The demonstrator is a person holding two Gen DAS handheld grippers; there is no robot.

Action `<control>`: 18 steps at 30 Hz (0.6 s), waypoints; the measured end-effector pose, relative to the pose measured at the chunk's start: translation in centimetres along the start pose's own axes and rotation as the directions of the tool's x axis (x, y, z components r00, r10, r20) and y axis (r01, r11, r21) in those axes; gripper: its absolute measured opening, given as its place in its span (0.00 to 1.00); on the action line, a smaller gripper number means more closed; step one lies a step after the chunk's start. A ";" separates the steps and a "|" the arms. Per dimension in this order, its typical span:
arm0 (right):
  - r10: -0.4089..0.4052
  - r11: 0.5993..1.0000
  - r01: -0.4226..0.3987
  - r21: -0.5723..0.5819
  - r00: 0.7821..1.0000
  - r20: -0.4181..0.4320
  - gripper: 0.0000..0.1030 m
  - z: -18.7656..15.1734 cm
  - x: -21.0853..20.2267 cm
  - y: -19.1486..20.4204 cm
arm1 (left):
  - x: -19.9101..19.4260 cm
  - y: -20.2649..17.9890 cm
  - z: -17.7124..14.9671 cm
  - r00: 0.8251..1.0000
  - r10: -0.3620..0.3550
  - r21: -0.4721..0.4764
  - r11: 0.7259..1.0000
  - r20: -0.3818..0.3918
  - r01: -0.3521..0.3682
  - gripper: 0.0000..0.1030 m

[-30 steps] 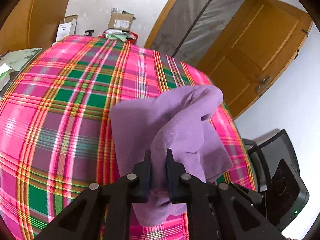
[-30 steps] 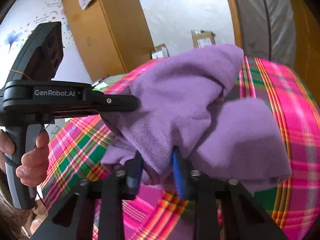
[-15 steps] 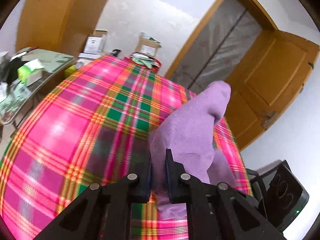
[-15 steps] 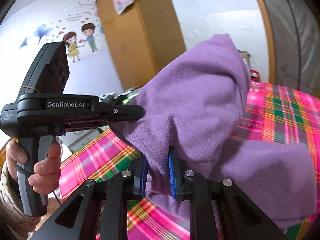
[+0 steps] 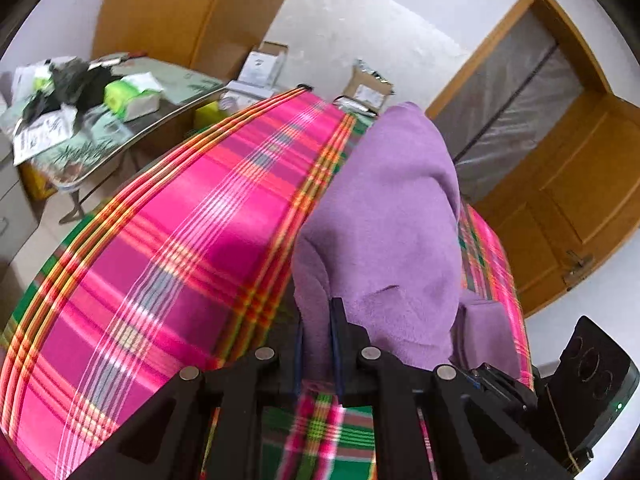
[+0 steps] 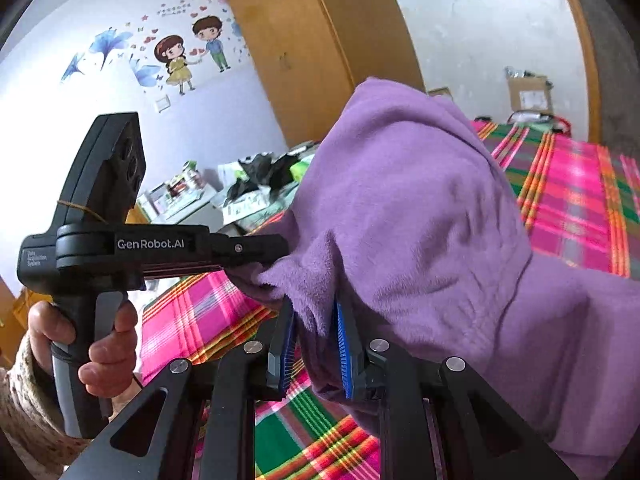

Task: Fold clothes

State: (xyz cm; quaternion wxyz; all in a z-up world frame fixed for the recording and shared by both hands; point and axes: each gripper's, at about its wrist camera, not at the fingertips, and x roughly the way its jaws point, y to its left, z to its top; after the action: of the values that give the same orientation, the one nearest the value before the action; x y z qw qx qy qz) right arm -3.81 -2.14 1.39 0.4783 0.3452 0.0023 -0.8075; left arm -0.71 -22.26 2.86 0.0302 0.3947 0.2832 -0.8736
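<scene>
Fleece is what this soft purple garment (image 6: 420,208) looks like — light, limp and prone to sagging — so edges or corners seem the best holds. It hangs lifted over the pink-and-green plaid cloth (image 5: 168,248), its far end resting there. The left gripper (image 5: 316,340) is clamped on one bunched edge, and the right gripper (image 6: 314,344) pinches another fold. Collar, sleeves and hem are hidden in the bunching — I cannot tell which part each grips.
</scene>
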 end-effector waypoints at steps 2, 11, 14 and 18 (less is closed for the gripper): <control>0.016 1.000 -0.016 0.008 1.000 -0.020 0.19 -0.2 0.3 0.0 | 0.1 0.6 -0.3 1.000 0.013 -0.008 1.000 -0.007 -0.013 0.12; -0.029 0.999 0.030 0.042 0.999 -0.015 0.30 0.5 -2.3 -2.2 | -0.3 3.4 -0.1 0.996 0.086 -0.051 0.995 0.007 -0.085 0.12; -0.082 0.992 0.084 0.092 0.996 -0.021 0.33 0.3 -3.2 -4.2 | -0.6 3.0 -0.3 0.995 0.097 -0.028 0.995 0.019 -0.097 0.12; -0.063 0.982 0.075 0.176 0.996 -0.070 0.35 -0.8 -3.2 -6.3 | -0.9 1.7 -0.3 0.990 0.135 0.042 0.990 0.039 -0.137 0.12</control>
State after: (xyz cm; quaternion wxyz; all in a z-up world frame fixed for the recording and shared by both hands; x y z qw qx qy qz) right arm -7.25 4.01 0.49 0.4168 0.4122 -0.0428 -0.8090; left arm 0.58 -23.65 2.48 0.0858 0.3981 0.2353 -0.8825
